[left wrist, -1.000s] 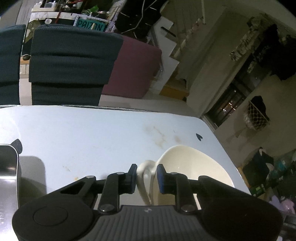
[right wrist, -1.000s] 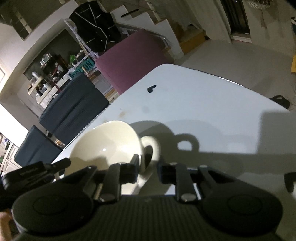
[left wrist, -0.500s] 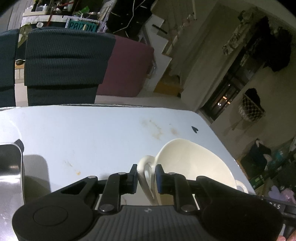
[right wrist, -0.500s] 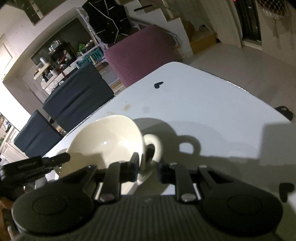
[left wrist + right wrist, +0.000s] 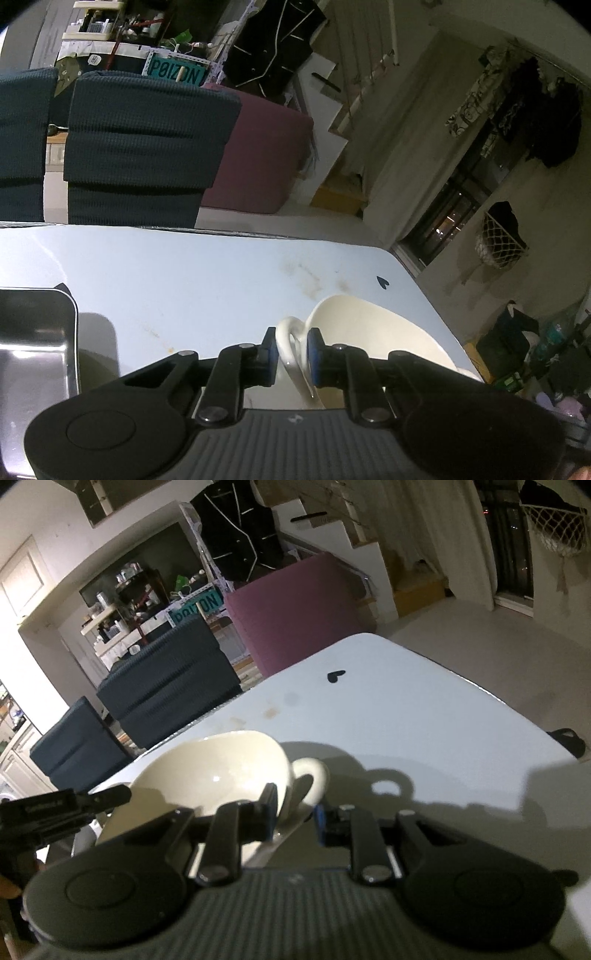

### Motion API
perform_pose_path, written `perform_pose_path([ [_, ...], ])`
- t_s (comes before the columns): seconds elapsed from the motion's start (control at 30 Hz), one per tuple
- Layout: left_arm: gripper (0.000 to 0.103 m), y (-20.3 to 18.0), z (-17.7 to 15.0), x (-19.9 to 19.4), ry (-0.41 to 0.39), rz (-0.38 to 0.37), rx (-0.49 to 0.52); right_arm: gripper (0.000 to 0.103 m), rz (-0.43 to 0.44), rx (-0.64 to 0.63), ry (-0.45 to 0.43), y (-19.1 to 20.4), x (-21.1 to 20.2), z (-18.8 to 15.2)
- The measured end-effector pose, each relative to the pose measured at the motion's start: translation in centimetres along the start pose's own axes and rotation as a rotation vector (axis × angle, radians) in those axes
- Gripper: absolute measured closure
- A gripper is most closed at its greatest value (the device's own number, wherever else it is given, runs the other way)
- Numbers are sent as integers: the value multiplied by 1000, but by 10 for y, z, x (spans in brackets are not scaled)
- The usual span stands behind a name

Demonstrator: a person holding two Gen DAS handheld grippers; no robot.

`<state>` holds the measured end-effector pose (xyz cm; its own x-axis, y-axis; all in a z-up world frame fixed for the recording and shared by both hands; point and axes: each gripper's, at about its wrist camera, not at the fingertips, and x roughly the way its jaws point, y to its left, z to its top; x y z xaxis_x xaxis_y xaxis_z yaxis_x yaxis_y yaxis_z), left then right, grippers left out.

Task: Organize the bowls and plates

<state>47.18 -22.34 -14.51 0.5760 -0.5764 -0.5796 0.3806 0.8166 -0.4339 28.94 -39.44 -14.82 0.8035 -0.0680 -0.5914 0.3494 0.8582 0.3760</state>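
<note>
The room is dim, with cream walls and a pale floor [image 5: 461,627]. Taking the maroon block seat [image 5: 258,147] as landmark: just beside it on its left stand two dark blue ribbed chairs [image 5: 147,147], drawn up to the far edge of the white counter [image 5: 184,273]. Behind it a cluttered shelf unit [image 5: 122,602] carries a teal sign [image 5: 177,74], and a black garment with white trim [image 5: 273,40] hangs above. To its right a white staircase [image 5: 343,96] climbs, with a yellowish box [image 5: 340,195] at its foot. Further right, pale curtains flank a dark glass door [image 5: 447,218], and a net bag [image 5: 502,240] hangs on the wall.
</note>
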Motion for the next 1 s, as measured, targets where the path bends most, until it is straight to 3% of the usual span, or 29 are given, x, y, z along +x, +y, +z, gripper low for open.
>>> perform_pose_path([
  [0.4,85,15,-10,16,69,-23,-86,78,-7,34,88,-9,13,-1],
  [0.7,83,12,-3,25,100,20,-138,75,-24,92,69,-3,21,5],
  [0.8,82,11,-2,26,106,26,-146,68,-17,144,66,-9,26,5],
  [1.0,82,6,-4,28,108,30,-90,77,5,117,77,-6,23,1],
])
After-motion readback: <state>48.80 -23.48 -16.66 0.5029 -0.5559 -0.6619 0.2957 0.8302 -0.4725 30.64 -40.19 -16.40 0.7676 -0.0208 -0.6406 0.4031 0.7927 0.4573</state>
